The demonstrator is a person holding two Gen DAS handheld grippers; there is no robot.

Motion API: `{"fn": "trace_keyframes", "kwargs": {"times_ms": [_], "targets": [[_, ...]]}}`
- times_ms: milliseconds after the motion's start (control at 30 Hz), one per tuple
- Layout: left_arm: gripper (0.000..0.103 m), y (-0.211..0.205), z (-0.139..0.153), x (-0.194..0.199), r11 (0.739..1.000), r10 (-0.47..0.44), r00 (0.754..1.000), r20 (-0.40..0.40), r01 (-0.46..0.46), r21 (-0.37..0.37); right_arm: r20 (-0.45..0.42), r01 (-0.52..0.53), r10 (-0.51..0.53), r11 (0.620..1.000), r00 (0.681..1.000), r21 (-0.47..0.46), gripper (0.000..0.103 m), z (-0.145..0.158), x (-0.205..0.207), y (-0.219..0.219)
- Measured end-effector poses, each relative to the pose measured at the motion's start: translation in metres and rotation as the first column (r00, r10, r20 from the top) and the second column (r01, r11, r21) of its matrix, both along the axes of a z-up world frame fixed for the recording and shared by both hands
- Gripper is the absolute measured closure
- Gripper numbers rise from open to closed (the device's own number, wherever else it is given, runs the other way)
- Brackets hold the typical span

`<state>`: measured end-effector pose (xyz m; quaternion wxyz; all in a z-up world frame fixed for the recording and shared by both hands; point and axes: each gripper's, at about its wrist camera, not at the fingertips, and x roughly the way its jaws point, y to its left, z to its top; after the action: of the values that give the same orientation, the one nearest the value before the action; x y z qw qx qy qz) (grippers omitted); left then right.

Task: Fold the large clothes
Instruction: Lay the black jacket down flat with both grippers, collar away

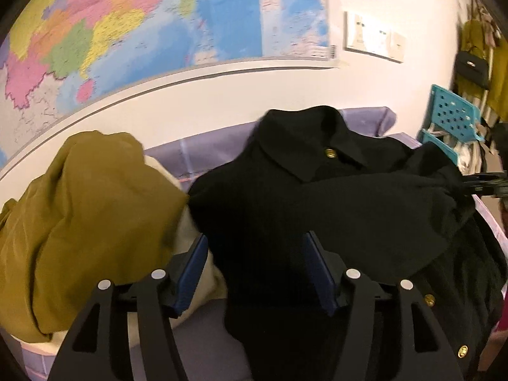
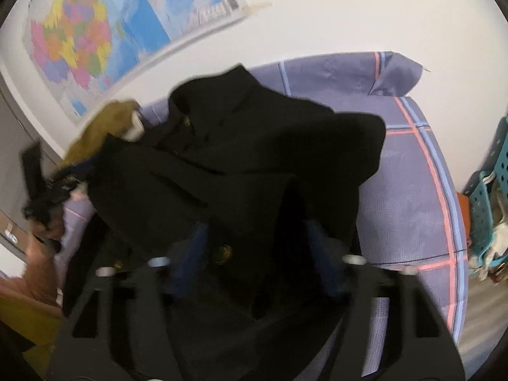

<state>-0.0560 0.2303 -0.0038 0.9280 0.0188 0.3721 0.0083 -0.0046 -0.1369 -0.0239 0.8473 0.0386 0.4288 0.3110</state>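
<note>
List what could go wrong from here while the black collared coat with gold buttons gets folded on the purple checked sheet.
1. The black collared coat with gold buttons lies bunched, one flap thrown over its front, so creases may get folded in.
2. The crumpled olive-brown garment touches the coat's side and could get caught in the fold.
3. The left gripper stands open over the coat; closing there may pinch several layers.

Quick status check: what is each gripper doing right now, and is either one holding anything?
Left gripper: open above the black coat, gripping nothing.
Right gripper: black coat fabric lies between its fingers; too blurred to tell whether it is gripped.
</note>
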Motion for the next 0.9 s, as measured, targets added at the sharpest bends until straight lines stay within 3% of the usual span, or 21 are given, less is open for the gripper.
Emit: {"fn": "trace_keyframes", "kwargs": {"times_ms": [33, 233, 300, 400, 433, 533, 633, 767, 900], "targets": [[0.043, -0.004, -0.002, -0.001, 1.000, -0.010, 1.000, -0.006, 0.010, -0.008, 0.017, 0.001, 0.000, 1.000, 1.000, -0.021, 0.096, 0.000, 0.000, 0.004], [0.043, -0.009, -0.010, 0.001, 0.998, -0.023, 1.000, -0.005, 0.023, -0.057, 0.250, 0.041, -0.044, 0.999, 0.967, 0.018, 0.098, 0.062, -0.007, -0.001], [0.041, -0.010, -0.015, 0.005, 0.997, -0.022, 1.000, -0.018, 0.021, -0.075, 0.243, 0.047, -0.050, 0.999, 0.969, 0.018, 0.098, 0.065, 0.005, -0.001], [0.040, -0.015, -0.031, 0.013, 0.997, -0.023, 0.997, -0.072, 0.018, -0.074, 0.154, 0.100, -0.090, 0.993, 0.984, -0.061, 0.096, 0.035, 0.037, 0.004], [0.039, -0.017, -0.035, 0.014, 0.997, -0.025, 0.996, -0.081, 0.019, -0.070, 0.115, 0.118, -0.109, 0.991, 0.987, -0.069, 0.094, 0.023, 0.046, 0.003], [0.038, -0.019, -0.041, 0.014, 0.998, -0.021, 0.996, -0.085, 0.016, -0.057, 0.045, 0.159, -0.157, 0.986, 0.987, -0.041, 0.076, 0.000, 0.054, -0.004], [0.037, -0.021, -0.037, 0.011, 0.999, -0.008, 0.997, -0.073, 0.004, -0.042, 0.084, 0.210, -0.211, 0.977, 0.974, 0.024, 0.044, 0.009, 0.042, -0.015], [0.035, -0.027, -0.031, 0.003, 1.000, 0.020, 0.999, -0.047, -0.020, -0.003, 0.147, 0.178, -0.189, 0.980, 0.971, 0.083, 0.043, 0.029, 0.014, -0.017], [0.034, -0.033, -0.030, -0.002, 1.000, 0.028, 0.999, -0.039, -0.028, 0.008, 0.199, 0.096, -0.107, 0.993, 0.974, 0.061, 0.043, 0.035, -0.008, 0.004]]}}
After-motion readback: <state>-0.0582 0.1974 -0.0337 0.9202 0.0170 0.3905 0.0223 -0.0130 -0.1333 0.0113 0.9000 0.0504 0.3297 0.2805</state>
